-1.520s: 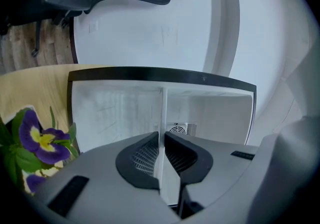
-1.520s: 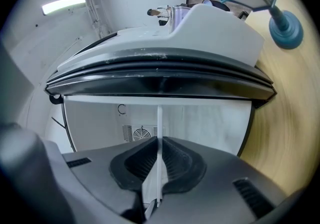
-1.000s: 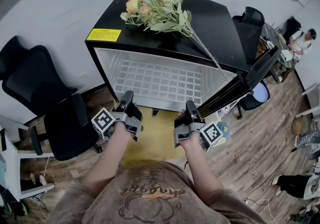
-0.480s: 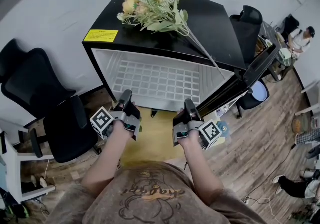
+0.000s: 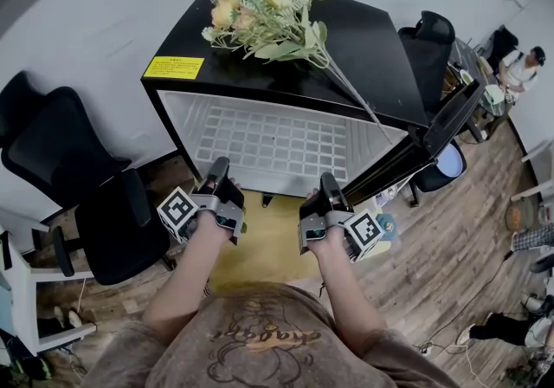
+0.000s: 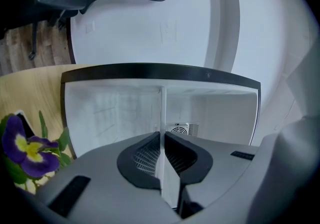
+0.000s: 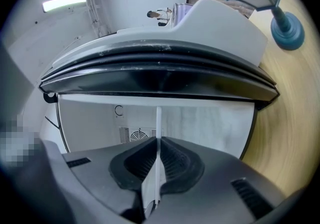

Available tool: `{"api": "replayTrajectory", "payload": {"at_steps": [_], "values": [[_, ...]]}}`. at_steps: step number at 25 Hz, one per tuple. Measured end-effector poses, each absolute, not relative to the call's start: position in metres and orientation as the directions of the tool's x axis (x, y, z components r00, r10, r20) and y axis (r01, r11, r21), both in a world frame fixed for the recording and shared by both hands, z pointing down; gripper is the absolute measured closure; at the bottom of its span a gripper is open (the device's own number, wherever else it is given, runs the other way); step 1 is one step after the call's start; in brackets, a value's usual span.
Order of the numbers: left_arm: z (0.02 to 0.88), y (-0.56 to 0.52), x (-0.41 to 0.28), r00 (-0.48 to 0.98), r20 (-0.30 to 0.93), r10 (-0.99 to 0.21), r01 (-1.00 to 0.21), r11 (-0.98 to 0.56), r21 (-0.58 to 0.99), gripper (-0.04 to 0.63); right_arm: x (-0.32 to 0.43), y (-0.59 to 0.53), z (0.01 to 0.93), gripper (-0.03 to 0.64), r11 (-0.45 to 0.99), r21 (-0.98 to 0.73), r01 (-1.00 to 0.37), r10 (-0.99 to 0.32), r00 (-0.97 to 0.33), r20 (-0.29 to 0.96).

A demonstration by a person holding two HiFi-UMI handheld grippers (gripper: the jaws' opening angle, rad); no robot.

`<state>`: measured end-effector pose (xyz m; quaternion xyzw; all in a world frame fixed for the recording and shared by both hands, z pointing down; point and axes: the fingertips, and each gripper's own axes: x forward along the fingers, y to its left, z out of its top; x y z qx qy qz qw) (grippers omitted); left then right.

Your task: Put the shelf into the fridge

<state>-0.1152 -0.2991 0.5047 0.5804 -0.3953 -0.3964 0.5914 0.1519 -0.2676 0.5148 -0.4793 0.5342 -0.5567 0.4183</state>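
the shelf [image 5: 277, 145], a white grid panel, lies roughly level in the middle of the head view. most of it sits inside the open fridge [image 5: 372, 48], with its near edge toward the person. the left gripper [image 5: 216, 174] is clamped on that near edge toward its left end, and the right gripper [image 5: 327, 187] is clamped on it toward the right. in each gripper view the shelf's edge shows as a thin white strip pinched between the ribbed black pads [image 6: 142, 155], with no gap on either face. two holds set well apart along the front edge likely keep the wide panel from tipping and let it be pushed straight back. the door [image 5: 437, 131] is swung wide at the right of the frame, so the opening is free. the flowers [image 5: 264, 5] lie on the fridge's black top, out of the shelf's path, and a yellow label [image 5: 176, 67] sits near its left front corner.

the shelf's far edge is hidden under the fridge's top. no view shows side ledges, so i cannot tell whether the shelf rests on anything yet or hangs from the grippers alone. the gripper views show the shelf edge-on only, with a small vent [image 6: 181, 129] on the back wall beyond it. a black chair [image 5: 61, 152] stands at the left, partly cut off.
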Motion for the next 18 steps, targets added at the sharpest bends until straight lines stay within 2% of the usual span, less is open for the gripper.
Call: {"api": "replayTrajectory", "payload": {"at_steps": [18], "values": [[0.507, -0.319, -0.114, 0.380, 0.001, -0.925, -0.006, -0.002, 1.000, 0.548, 0.153, -0.285, 0.516, 0.597, -0.083, -0.996, -0.035, -0.982, -0.169, 0.087]]}}
